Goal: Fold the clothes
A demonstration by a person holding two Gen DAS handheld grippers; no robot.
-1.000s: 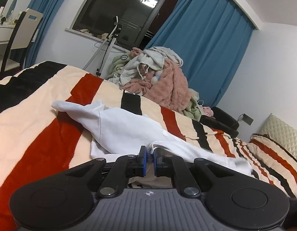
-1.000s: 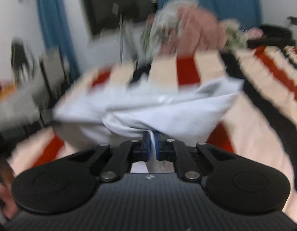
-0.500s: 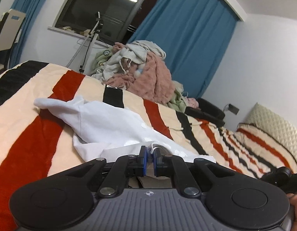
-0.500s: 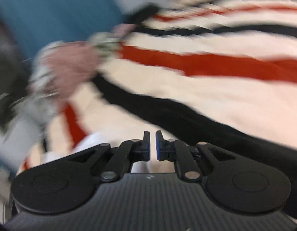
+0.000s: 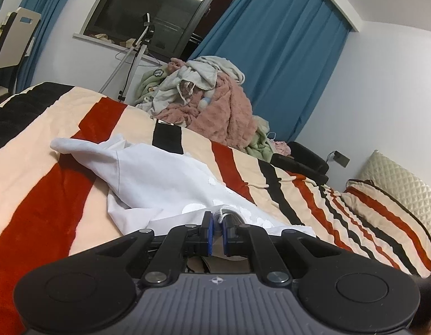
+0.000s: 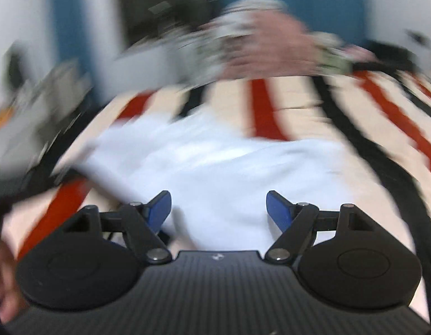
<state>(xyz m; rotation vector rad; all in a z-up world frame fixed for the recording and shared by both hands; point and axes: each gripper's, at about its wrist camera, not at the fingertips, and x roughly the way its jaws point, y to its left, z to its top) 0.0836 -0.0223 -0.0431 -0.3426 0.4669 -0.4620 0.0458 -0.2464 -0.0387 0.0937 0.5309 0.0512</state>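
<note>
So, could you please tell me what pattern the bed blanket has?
The blanket has cream, red and black stripes, clearest in the left wrist view.

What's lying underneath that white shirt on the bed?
The white shirt lies on a striped blanket of red, black and cream. Whatever sits directly beneath the shirt is covered.

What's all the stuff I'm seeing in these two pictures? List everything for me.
garment: one, white, spread on the blanket near the grippers
blanket: one, cream with red and black stripes, covering the bed
clothes pile: one, pink, grey and green, far edge of the bed
curtains: blue, both sides of the dark window
pillow: one, cream quilted, far right
tripod: one, white, by the window
chair: one, white, far left
left gripper: black with blue pads, shut on the garment's edge
right gripper: black with blue pads, open over the garment
</note>
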